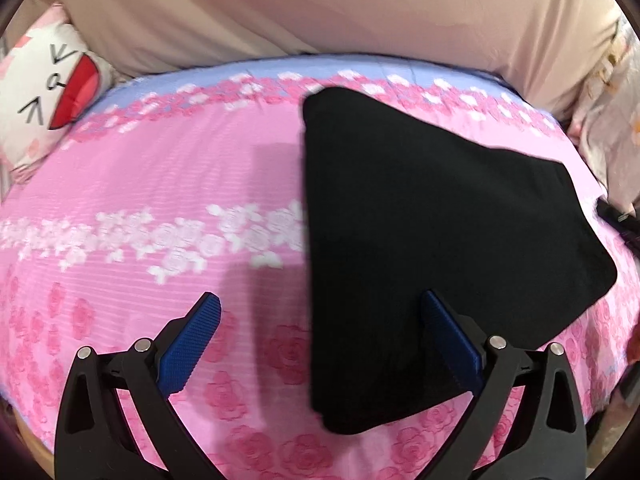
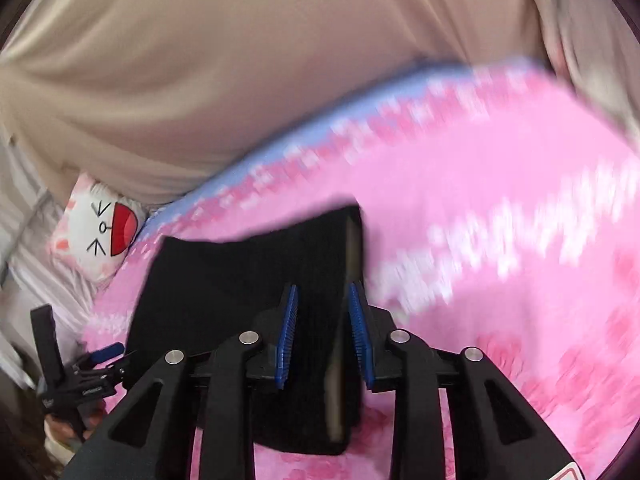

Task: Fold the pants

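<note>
Left gripper (image 1: pixel 320 344) hovers with its jaws spread wide, holding nothing; the right blue pad (image 1: pixel 448 344) hangs over the near edge of the pants (image 1: pixel 420 220), the left one over bare bedspread (image 1: pixel 160 168). Right gripper (image 2: pixel 322 332) has its jaws drawn narrow, nipping a raised fold of the black pants (image 2: pixel 240 276), the cloth edge standing up between the blue pads. One pair of pants, folded into a compact dark slab, lies on the pink floral bedspread, right of centre in the left wrist view. One cartoon-face pillow (image 1: pixel 44 92) sits at the far left, beige curtain (image 1: pixel 320 8) behind. Two grippers in all; the right view is blurred.
</note>
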{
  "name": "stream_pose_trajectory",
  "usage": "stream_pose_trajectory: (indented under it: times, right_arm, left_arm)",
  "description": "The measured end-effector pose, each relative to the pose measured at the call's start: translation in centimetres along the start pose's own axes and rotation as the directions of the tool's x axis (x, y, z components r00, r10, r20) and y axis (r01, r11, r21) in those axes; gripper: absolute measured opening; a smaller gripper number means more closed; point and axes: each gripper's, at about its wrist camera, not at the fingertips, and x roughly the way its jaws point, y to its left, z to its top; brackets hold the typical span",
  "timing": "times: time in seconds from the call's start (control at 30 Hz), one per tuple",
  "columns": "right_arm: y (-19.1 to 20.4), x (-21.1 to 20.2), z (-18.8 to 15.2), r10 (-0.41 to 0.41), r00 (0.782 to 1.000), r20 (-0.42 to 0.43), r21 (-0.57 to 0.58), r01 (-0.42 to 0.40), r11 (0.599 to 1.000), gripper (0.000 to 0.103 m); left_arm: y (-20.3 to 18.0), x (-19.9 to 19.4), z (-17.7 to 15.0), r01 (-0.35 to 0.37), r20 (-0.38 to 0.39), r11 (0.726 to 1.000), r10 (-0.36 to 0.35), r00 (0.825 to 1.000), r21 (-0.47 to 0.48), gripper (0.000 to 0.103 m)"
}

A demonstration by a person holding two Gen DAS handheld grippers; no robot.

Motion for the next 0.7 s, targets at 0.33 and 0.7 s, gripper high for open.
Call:
stream_pose_trajectory:
  times: [0.33, 0.7]
  right_arm:
    - [17.9, 13.5, 2.3, 0.211, 0.935, -0.285, -0.346, -0.305, 0.887, 0.017]
    - [13.1, 15.4, 3.4, 0.215, 0.938, -0.271, -0.200, -0.274, 0.941, 0.013]
  left_arm:
    - [1.9, -0.7, -0.2, -0.017, 0.023, 0.999, 0.018, 1.000, -0.048, 0.098]
    - [4.1, -1.3, -0.8, 0.016, 0.041, 0.997, -0.013, 0.999, -0.078, 0.098]
